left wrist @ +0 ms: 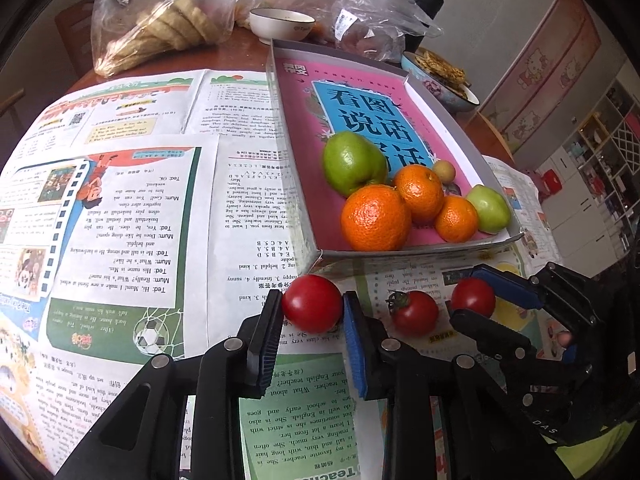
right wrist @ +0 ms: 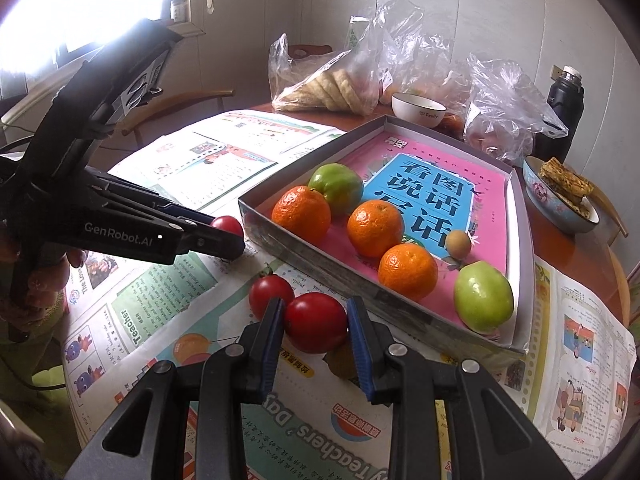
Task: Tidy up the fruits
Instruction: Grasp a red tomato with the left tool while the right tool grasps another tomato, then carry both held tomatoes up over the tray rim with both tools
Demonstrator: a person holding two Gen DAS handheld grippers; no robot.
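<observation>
Your left gripper [left wrist: 313, 305] is clamped on one red tomato [left wrist: 312, 303] and your right gripper [right wrist: 316, 322] on another tomato [right wrist: 316, 322], both on the newspaper [left wrist: 132, 208]. A third tomato [right wrist: 271, 291] sits at ten o'clock of the right one. The box [right wrist: 312, 268] at one o'clock holds oranges [right wrist: 375, 228] and green apples [right wrist: 483, 296].

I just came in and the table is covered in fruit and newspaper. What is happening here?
A person is sorting fruit into a box using two handheld grippers. Each is shut on a tomato lying on the newspaper: the left gripper on the left tomato, the right gripper on the right tomato. A middle tomato lies untouched between them. Three oranges, two green fruits and a small brown fruit are already in the box.
</observation>
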